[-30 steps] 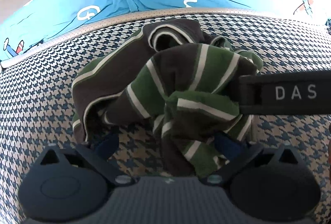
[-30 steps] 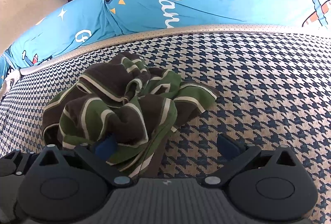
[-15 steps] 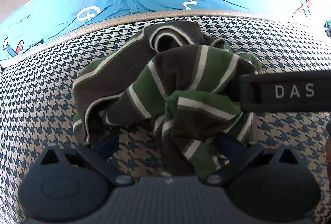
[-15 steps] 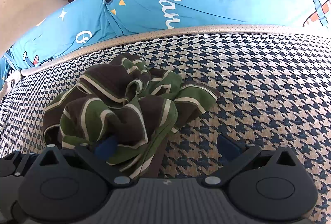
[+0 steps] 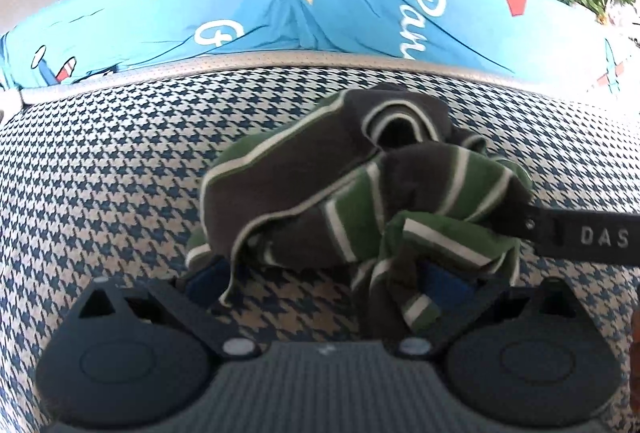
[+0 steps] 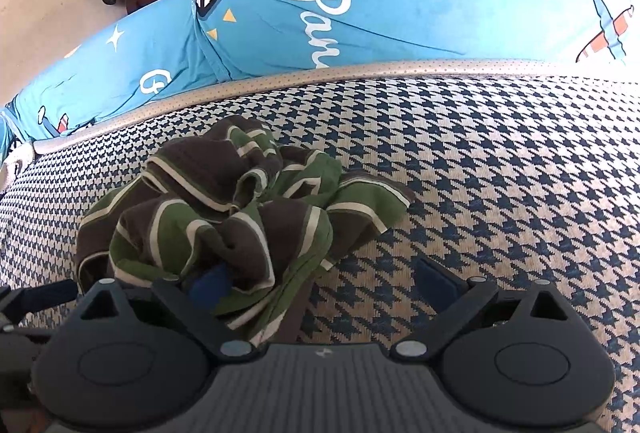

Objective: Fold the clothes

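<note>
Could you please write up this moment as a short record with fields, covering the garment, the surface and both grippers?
garment: striped garment, green and brown with white lines, crumpled in a heap, not yet folded
surface: houndstooth surface, blue and cream
behind: blue printed cover along the far edge
left gripper: open, low at the near edge of the heap, cloth draped over its right finger
right gripper: open, its left finger against the heap, its right finger over bare surface
</note>
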### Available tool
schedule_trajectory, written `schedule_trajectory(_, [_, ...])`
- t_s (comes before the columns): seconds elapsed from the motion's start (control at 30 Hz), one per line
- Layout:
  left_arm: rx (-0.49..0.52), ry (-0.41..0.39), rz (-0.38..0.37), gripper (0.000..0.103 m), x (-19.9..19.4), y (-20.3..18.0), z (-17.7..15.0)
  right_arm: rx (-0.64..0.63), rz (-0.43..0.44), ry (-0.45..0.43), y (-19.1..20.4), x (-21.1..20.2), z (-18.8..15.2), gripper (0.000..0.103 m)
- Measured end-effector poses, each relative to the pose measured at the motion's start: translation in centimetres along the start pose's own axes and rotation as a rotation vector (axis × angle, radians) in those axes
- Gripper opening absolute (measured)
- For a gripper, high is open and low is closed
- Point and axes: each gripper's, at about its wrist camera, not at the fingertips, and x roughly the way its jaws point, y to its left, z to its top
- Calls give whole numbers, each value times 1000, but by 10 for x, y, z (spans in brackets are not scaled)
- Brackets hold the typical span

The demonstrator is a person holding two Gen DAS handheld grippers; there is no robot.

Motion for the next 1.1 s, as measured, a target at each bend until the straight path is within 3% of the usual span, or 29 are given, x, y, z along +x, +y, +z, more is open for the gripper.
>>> schedule_trajectory(0.27, [-23, -7, 4, 103, -1, 8, 5, -23, -27, -6, 3, 3, 2, 84])
schedule_trajectory(0.53, [-55, -20, 34, 103, 1, 15, 11, -26, -28, -8, 5, 4, 2, 83])
schedule_trajectory(0.77, [-64, -29, 125, 103, 12, 21, 19, -12, -56, 4, 4, 14, 6, 83])
schedule_trajectory(1.1, [-96, -40, 152, 103, 23, 35, 37, 6, -107, -8, -1, 22, 15, 83])
